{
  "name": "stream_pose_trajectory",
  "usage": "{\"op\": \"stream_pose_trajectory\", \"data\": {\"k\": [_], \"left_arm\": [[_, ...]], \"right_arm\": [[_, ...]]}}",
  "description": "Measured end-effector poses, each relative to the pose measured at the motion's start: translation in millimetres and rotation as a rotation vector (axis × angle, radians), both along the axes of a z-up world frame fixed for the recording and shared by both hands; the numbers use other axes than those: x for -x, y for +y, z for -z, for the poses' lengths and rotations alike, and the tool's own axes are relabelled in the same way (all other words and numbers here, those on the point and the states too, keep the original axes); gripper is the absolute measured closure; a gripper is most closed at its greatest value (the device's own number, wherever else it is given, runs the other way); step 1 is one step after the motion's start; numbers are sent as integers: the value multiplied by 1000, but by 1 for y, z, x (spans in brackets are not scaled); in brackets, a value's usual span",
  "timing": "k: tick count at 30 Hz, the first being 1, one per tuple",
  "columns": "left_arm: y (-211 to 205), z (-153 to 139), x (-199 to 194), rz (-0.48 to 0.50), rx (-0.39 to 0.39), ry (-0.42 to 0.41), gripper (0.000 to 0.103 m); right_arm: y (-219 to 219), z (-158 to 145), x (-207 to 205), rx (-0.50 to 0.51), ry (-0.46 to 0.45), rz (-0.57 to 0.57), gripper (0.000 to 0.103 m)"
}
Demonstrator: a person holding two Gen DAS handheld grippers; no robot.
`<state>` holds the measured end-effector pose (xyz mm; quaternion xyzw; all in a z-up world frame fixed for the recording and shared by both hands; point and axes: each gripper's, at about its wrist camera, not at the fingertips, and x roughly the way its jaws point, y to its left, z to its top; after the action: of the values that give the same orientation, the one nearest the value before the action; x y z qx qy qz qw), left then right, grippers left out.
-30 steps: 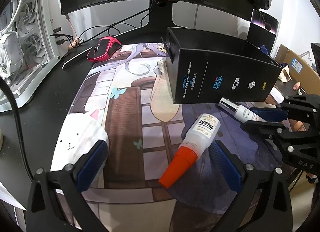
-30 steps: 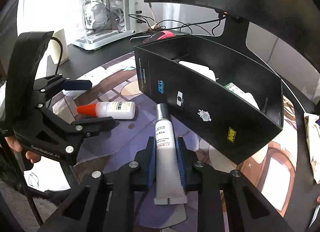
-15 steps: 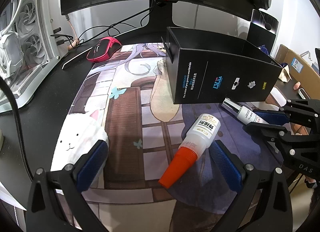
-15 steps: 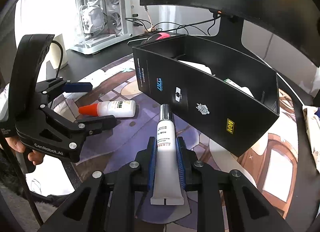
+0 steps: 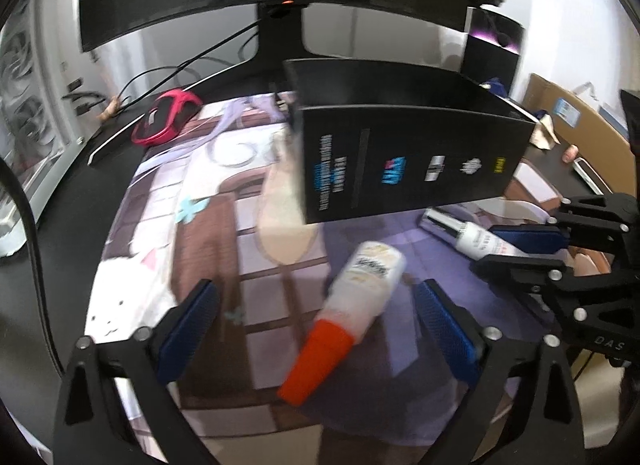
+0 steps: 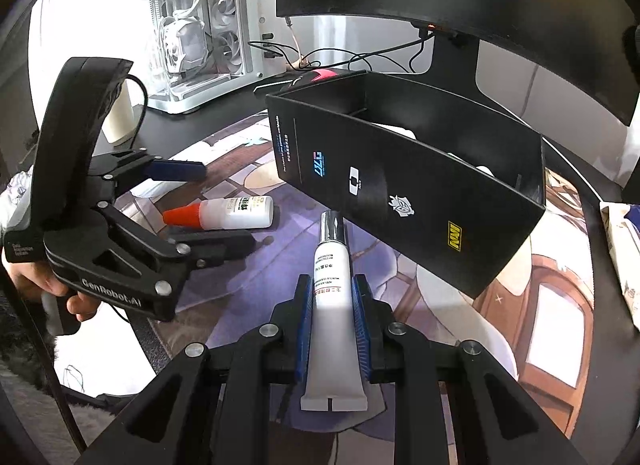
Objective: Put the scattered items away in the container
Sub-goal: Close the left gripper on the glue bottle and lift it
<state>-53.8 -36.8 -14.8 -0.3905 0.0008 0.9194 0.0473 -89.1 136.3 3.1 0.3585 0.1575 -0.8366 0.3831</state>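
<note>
A white bottle with an orange cap (image 5: 360, 293) lies on the desk mat between the blue pads of my left gripper (image 5: 314, 297). Its jaws are closing, and neither pad touches the bottle. The right wrist view shows the same bottle (image 6: 236, 211) inside the left gripper (image 6: 220, 207), which a hand holds. My right gripper (image 6: 332, 285) is shut on a white tube with a silver cap (image 6: 330, 261), cap pointing at the black box (image 6: 400, 193). In the left wrist view the right gripper (image 5: 496, 249) holds the tube (image 5: 472, 235) just in front of the open-topped box (image 5: 400, 169).
A pink mouse (image 5: 166, 123) lies behind the box, near the monitor stand (image 5: 280, 37) and cables. A white PC case (image 6: 196, 25) and a white cup (image 6: 120, 121) stand at the left. A cardboard box (image 5: 560, 113) sits at the right. White items lie inside the black box.
The left gripper's pads have drawn a little closer around the bottle, and its view has blurred and tilted slightly. The right gripper still holds the tube in much the same place.
</note>
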Motion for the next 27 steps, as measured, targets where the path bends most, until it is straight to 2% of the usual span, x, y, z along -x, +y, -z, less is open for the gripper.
{"op": "stream_pose_trajectory", "data": {"k": [2,4,5,6,7,27], "left_arm": [[5,-2,-3,42,-5,15,26],[8,-5,-6,77,-9,27,52],[8,-6,-7,86,-12,29,60],[7,-6,-7,91,-17,30,73],[6,-7,-7,93,-22,29,79],[8,-9,-7,127,-37,19,79]], "right_arm": [[1,0,0,1,-1,1,84],[1,0,-1,3,-2,-1,84],[2,0,-1,4,-2,-2,84],[2,0,-1,7,-4,0,84],[3,0,-1,9,-4,0,84],[3,-1,-1,11,-6,4,84]]}}
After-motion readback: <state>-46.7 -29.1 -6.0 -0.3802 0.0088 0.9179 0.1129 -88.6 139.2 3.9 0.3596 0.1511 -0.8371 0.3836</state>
